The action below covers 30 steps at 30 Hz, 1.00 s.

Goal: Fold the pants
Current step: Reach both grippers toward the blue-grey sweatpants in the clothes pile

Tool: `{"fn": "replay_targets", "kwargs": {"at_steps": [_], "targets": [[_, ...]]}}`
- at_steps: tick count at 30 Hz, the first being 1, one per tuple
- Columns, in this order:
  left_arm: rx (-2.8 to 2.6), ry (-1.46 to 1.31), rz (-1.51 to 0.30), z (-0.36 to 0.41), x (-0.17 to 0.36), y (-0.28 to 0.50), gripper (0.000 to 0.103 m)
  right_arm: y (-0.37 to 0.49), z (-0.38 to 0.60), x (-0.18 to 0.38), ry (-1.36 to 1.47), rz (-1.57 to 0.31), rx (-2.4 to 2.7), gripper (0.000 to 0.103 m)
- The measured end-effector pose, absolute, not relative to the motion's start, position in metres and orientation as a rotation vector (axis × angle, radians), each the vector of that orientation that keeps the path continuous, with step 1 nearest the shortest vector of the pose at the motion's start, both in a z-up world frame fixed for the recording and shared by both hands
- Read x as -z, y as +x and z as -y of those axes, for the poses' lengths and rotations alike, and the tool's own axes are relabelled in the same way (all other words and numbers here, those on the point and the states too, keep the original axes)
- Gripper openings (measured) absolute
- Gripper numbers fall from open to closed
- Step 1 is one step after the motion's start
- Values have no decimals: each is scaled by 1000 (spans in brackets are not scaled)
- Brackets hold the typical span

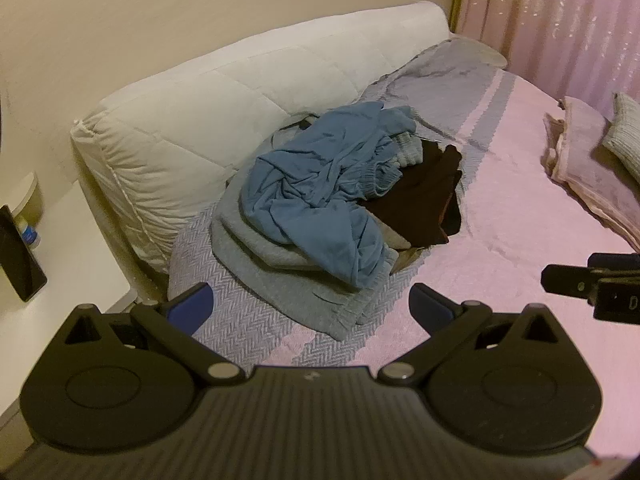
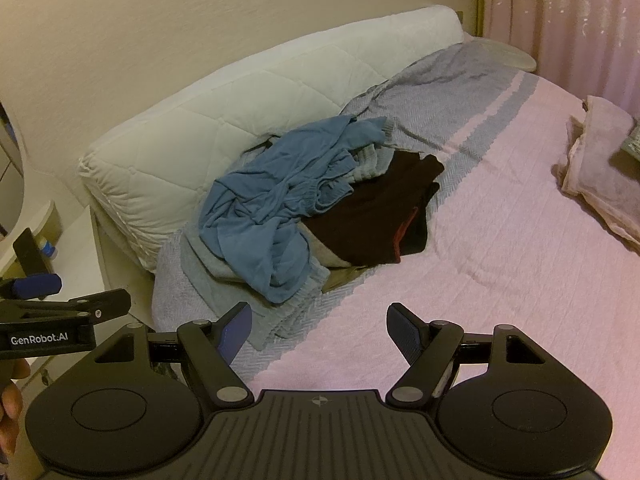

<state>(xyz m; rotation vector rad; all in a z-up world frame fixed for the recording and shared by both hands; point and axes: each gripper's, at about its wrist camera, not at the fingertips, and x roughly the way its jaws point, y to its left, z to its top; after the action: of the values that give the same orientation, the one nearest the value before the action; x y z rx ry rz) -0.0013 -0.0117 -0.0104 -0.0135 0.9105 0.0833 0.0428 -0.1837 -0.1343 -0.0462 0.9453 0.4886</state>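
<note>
Crumpled blue pants (image 1: 320,188) (image 2: 276,200) lie on top of a heap of clothes on the bed, over a grey garment (image 1: 280,276) (image 2: 224,280) and beside a dark brown one (image 1: 420,200) (image 2: 380,216). My left gripper (image 1: 311,306) hovers open just short of the heap's near edge, nothing between its blue pads. My right gripper (image 2: 319,332) is open too, above the pink bedspread a little nearer than the heap. Each gripper shows at the edge of the other's view: the right gripper's tip (image 1: 592,284) and the left gripper's tip (image 2: 64,300).
A white quilted headboard cushion (image 1: 208,120) (image 2: 224,120) runs behind the heap. A white nightstand (image 1: 80,256) with a dark phone (image 1: 18,256) stands left. Folded pink cloth (image 1: 592,176) (image 2: 600,176) lies far right. Pink bedspread (image 1: 520,208) (image 2: 520,260) spreads right of the heap. Pink curtains hang behind.
</note>
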Motion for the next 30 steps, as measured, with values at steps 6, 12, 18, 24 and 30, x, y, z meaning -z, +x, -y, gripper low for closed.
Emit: {"fn": "replay_targets", "kwargs": {"at_steps": [6, 12, 18, 24, 30], "targets": [[-100, 14, -914, 24, 14, 5, 102, 57, 199, 137, -69, -920, -535, 72], [-62, 53, -934, 28, 23, 24, 102, 74, 207, 147, -78, -917, -553, 72], [85, 133, -939, 22, 35, 75, 102, 94, 199, 156, -104, -891, -572, 72], [280, 266, -912, 8, 58, 159, 102, 129, 172, 180, -131, -890, -547, 72], [501, 438, -895, -10, 91, 253, 98, 180, 127, 219, -163, -897, -531, 71]]}}
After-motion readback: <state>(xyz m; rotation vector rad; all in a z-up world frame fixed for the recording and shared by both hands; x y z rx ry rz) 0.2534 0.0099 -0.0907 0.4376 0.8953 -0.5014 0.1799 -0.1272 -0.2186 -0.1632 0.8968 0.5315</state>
